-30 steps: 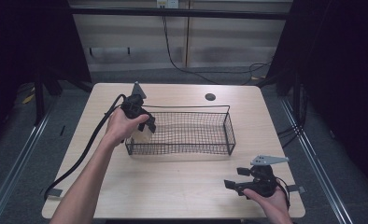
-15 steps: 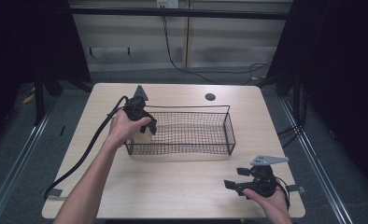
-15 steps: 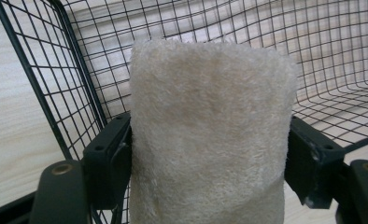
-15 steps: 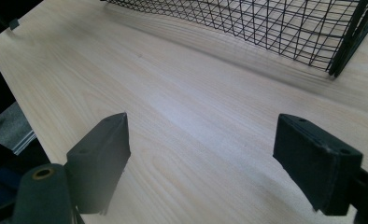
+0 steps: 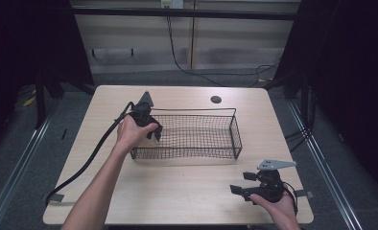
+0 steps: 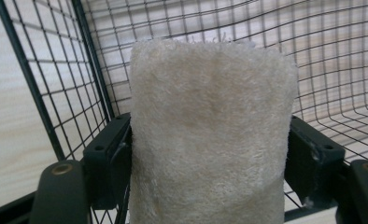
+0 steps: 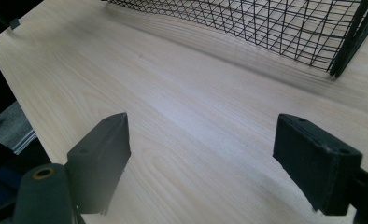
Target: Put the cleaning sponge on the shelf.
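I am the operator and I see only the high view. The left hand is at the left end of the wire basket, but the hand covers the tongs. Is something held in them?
Observer: Yes. In the left gripper view the left tongs press both sides of a cream fibrous pad, like a loofah sponge.
Operator: Is the pad already inside the basket?
Observer: It is inside the wire basket; mesh walls rise around and behind it. I cannot tell whether it touches the bottom.
Operator: And the right tongs, do they hold anything?
Observer: No. In the right gripper view the right tongs stand wide open over bare table, with the basket's corner ahead.
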Motion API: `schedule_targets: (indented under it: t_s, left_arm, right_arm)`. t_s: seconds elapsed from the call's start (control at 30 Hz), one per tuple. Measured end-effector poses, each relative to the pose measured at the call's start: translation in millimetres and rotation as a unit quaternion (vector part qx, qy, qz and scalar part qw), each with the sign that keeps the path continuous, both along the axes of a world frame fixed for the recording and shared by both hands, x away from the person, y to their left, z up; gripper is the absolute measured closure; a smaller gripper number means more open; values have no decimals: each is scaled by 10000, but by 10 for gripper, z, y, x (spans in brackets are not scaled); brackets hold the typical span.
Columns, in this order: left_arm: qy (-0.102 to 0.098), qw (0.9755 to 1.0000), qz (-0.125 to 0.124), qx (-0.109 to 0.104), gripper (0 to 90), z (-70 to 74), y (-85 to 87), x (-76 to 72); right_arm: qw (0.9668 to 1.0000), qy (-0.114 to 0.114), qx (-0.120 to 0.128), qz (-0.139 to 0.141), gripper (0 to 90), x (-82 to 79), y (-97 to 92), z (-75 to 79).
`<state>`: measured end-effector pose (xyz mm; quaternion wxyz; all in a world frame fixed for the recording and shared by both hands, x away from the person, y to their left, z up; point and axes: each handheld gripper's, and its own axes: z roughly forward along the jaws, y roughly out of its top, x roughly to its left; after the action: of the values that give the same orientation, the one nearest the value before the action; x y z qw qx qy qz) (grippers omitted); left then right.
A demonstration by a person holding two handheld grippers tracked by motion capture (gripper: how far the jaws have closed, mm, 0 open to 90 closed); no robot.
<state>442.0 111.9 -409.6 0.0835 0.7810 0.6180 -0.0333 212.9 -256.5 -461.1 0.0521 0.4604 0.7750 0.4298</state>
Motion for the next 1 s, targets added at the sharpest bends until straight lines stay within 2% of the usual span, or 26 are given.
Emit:
schedule_targets:
  t_s: [0.07, 0.13, 0.2, 0.37, 0.4, 0.47, 0.57, 0.63, 0.8, 0.9, 1.0]
  left_arm:
    - [69, 9999, 136, -7, 265, -16, -1, 2]
    - [75, 9999, 136, 4, 265, -34, -13, 8]
    - [173, 9998, 90, 31, 264, -55, -22, 11]
    - [175, 9997, 137, 100, 264, -108, -36, 13]
    - [232, 9996, 98, 118, 264, -108, -34, 16]
    - [189, 9995, 73, 230, 263, -119, -46, 5]
    - [216, 9994, 139, 242, 263, -137, -47, 4]
    - [212, 9990, 199, 339, 263, -152, -46, 3]
    - [279, 9988, 255, 302, 262, -172, -44, 12]
    - [294, 9985, 380, 266, 261, -187, -37, 19]
    - [318, 9986, 339, 245, 260, -208, -42, 23]
  right_arm:
    - [10000, -88, 4, -3, 194, -6, -1, 15]
    - [10000, -83, -3, 9, 193, -6, -1, 13]
    - [10000, -76, -1, 11, 193, -7, 3, 13]
    - [9999, -99, 3, -20, 192, -7, -8, 16]
    - [10000, -89, 8, -22, 193, -8, -7, 18]
    - [10000, -85, 1, -23, 193, -8, -6, 17]
    - [10000, -92, -6, -12, 194, -7, -4, 15]
    - [10000, -86, -1, -17, 194, -9, -2, 17]
    - [10000, -83, -4, -19, 193, -9, -4, 17]
    - [10000, -90, -6, -9, 194, -7, -3, 15]
    - [10000, -84, -6, -13, 194, -10, -2, 16]
